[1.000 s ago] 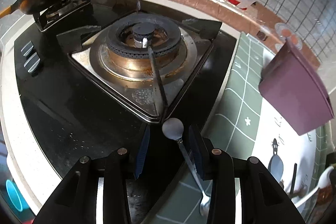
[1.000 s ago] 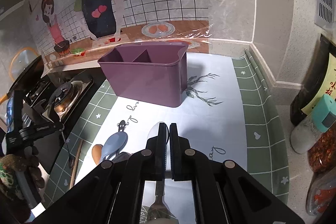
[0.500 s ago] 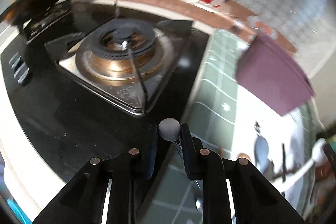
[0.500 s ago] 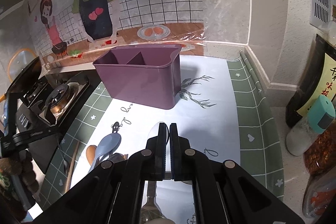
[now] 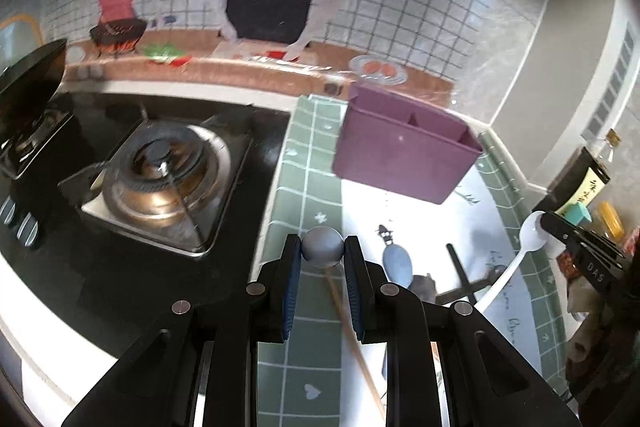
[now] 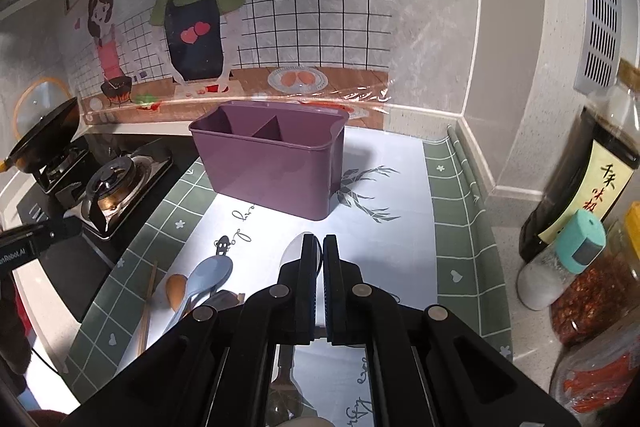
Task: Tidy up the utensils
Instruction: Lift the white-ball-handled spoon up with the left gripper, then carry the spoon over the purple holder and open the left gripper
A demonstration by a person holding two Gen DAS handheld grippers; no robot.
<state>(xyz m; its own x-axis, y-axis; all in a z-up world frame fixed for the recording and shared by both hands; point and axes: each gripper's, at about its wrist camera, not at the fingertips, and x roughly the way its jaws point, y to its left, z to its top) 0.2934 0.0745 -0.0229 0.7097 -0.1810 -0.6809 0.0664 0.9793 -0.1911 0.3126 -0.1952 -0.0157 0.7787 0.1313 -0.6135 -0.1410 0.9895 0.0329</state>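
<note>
My left gripper (image 5: 322,254) is shut on the grey ball end of a metal utensil (image 5: 322,247) and holds it above the mat's left edge. My right gripper (image 6: 321,259) is shut on a white spoon (image 6: 294,251), also seen in the left wrist view (image 5: 528,233), held above the mat. The purple divided holder (image 6: 276,163) stands upright at the back of the mat, beyond both grippers; it also shows in the left wrist view (image 5: 404,155). A light blue spoon (image 6: 210,275), a wooden spoon (image 6: 176,289) and chopsticks (image 6: 147,307) lie on the mat.
The gas stove (image 5: 160,183) with its burner lies left of the mat, with a black wok (image 6: 44,135) on the far burner. Sauce bottle (image 6: 588,187), a teal-capped shaker (image 6: 560,259) and jars stand at the right. The wall is close behind the holder.
My left gripper closed on the ball-ended utensil, lifted it off the stove edge and swung right toward the holder. My right gripper, still holding the white spoon, rose slightly.
</note>
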